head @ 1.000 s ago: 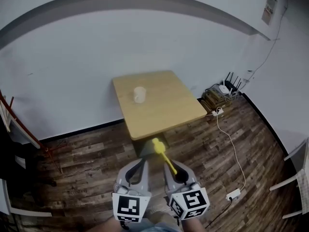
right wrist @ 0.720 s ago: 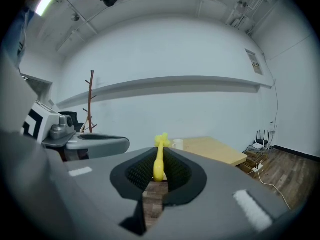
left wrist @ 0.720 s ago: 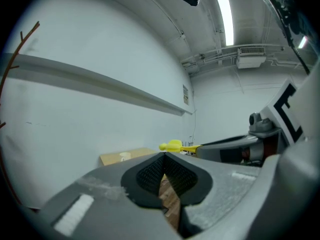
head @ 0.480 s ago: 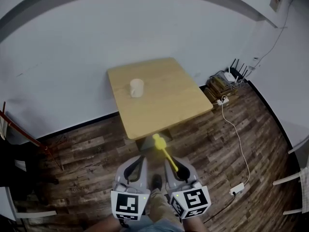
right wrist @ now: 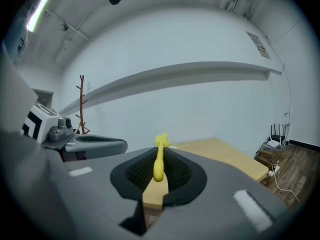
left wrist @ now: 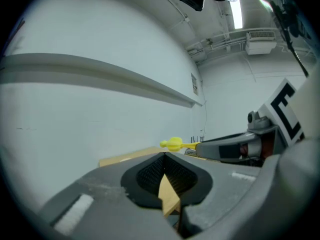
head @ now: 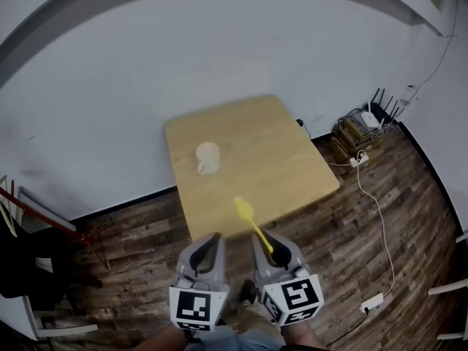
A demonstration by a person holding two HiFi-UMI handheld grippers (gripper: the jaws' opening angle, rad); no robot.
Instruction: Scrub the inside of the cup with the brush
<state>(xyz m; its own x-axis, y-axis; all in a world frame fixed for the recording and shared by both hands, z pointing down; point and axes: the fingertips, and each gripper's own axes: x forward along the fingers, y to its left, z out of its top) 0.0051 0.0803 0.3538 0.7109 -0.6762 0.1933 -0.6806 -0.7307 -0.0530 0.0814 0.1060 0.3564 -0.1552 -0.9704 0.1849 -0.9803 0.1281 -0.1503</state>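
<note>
Right claw [head: 271,245] is clamped on the brush [head: 251,224], and the left claw [head: 208,243] is pinched shut on nothing. The cup [head: 208,157] sits loose on the worktop [head: 292,159] at 11 o'clock from the brush, so scrubbing it unheld could tip it.

We see a table [head: 292,159] of pale, smooth, matt wood on a floor [head: 131,247] of dark, grainy wood planks, backed by a plain matt painted wall [head: 146,72]. The cup [head: 208,157] looks smooth and off-white, its material unclear to us, and the brush [head: 252,225] is bright yellow plastic. The left gripper [head: 213,238] and right gripper [head: 261,238] have matt grey plastic shells, black ribbed pads [right wrist: 134,173] and marker cubes [head: 196,311] in flat black-and-white print.
</note>
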